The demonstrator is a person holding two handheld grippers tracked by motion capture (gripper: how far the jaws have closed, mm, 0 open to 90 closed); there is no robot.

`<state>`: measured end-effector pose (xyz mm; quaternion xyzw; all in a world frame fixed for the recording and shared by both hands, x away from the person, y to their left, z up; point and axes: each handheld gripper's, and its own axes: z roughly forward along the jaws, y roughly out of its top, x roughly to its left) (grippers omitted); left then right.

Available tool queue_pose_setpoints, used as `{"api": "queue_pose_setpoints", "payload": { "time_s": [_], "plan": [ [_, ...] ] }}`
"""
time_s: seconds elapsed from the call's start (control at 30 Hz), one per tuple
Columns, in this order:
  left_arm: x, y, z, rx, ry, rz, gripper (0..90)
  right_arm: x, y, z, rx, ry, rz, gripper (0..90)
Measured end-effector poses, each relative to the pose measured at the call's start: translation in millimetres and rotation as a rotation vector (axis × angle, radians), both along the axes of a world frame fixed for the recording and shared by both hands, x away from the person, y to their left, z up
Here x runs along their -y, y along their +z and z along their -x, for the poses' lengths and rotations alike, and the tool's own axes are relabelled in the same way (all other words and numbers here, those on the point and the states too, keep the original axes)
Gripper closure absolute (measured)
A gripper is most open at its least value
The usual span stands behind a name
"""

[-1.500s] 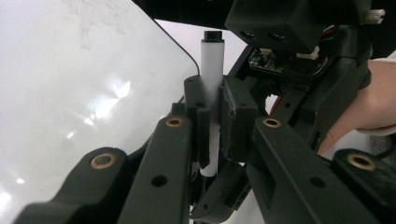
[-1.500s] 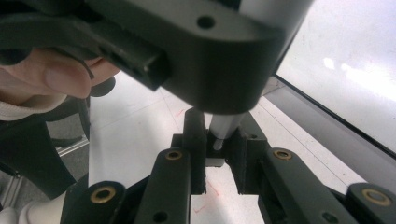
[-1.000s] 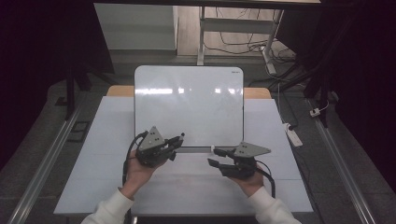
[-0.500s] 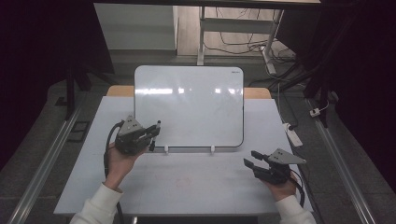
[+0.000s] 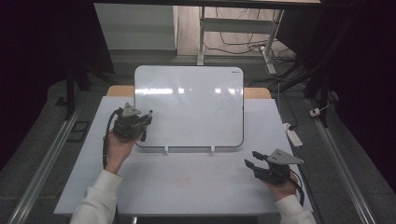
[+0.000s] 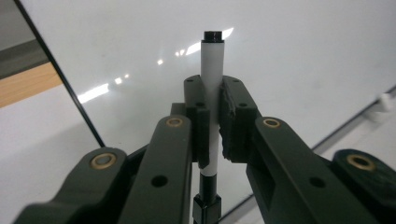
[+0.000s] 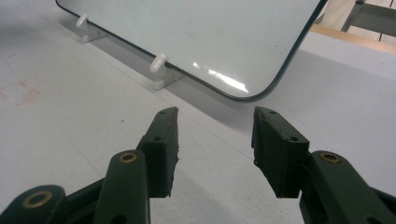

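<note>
Both hands have spread apart; left tongs (image 6: pixel 212 121) clamp slim white marker pen (image 6: pixel 213 88) w/ black tip by glossy white whiteboard (image 5: pixel 189 105), right tongs (image 7: pixel 215 140) half-open & empty; a loose grip could let the pen skid.

No text, number or sign could be read anywhere. The white, glossy whiteboard with rounded corners and a dark rim (image 5: pixel 189 107) carried a small dark mark near its top right corner in the high view, too small to make out, and faint smudged traces on its right half formed no legible letters.
</note>
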<state>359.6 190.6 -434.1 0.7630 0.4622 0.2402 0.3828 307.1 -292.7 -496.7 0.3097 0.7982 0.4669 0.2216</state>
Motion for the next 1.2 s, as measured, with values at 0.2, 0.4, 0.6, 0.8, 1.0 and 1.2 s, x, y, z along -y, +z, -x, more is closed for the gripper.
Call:
{"api": "queue_pose_setpoints", "payload": {
  "time_s": [0.2, 0.4, 0.6, 0.8, 1.0, 1.2],
  "plan": [
    [6.1, -11.0, -15.9, -0.042, 0.019, -0.071, 81.6, -1.1, -0.5, 0.4, 0.003, 0.003, 0.007, 50.8],
    [10.6, -15.9, -24.7, -0.05, 0.031, -0.098, 81.4, -1.6, -1.8, -0.1, 0.001, 0.011, 0.009, 50.7],
    [16.8, -15.8, -31.1, -0.056, 0.031, -0.142, 81.2, -2.3, -2.7, -0.3, 0.002, 0.012, 0.017, 50.7],
    [22.6, -18.8, -34.8, -0.064, 0.026, -0.183, 80.3, -2.3, -3.1, -0.3, 0.0, 0.019, 0.019, 50.8],
    [24.4, -18.0, -33.8, -0.056, 0.02, -0.198, 74.9, -3.0, -2.2, 0.6, 0.009, 0.029, 0.02, 50.6],
    [21.3, -10.0, -25.2, -0.019, -0.01, -0.145, 61.9, -1.8, -1.7, 0.3, 0.012, 0.022, 0.02, 50.6]
  ]
}}
